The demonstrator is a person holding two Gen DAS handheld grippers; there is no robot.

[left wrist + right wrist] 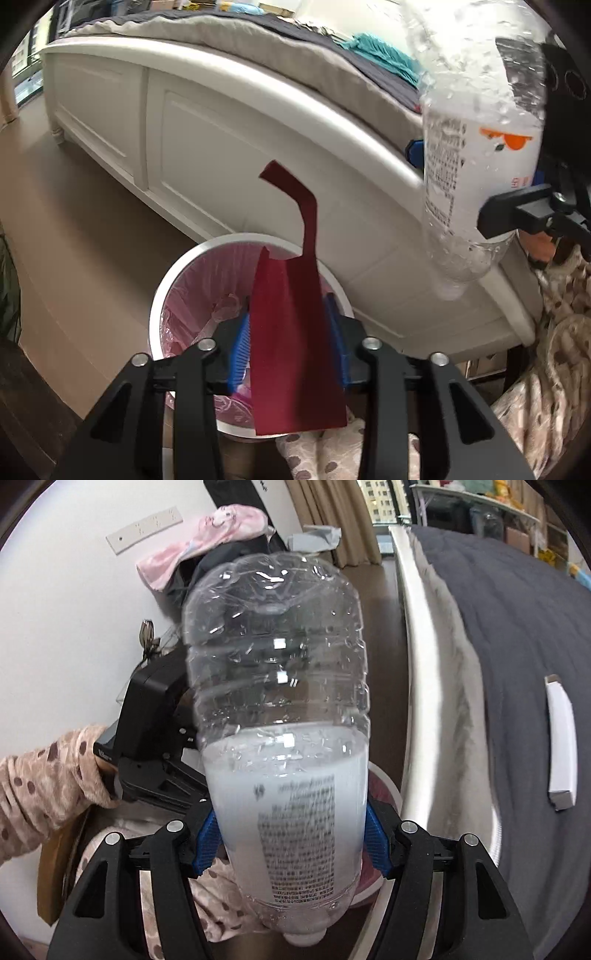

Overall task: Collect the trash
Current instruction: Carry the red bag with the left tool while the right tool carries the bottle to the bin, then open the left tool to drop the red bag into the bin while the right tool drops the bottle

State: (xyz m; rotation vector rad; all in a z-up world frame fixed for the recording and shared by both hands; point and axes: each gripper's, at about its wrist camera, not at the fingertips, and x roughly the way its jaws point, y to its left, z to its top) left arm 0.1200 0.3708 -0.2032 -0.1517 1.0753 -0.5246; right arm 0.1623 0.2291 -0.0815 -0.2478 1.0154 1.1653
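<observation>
Bedroom: brown floor (74,229), white bed frame (207,122).

White bed frame (207,122), dark bedspread (517,635), brown floor (74,229), beige curtains (332,513).

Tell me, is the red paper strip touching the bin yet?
Apart. The left wrist view shows the red strip pinched in the left claw, hanging above the pink-lined bin.

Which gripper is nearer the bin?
Left. The left gripper, shut on the red paper, hangs right over the bin. The right gripper, shut on the bottle, is higher and off to the side.
</observation>
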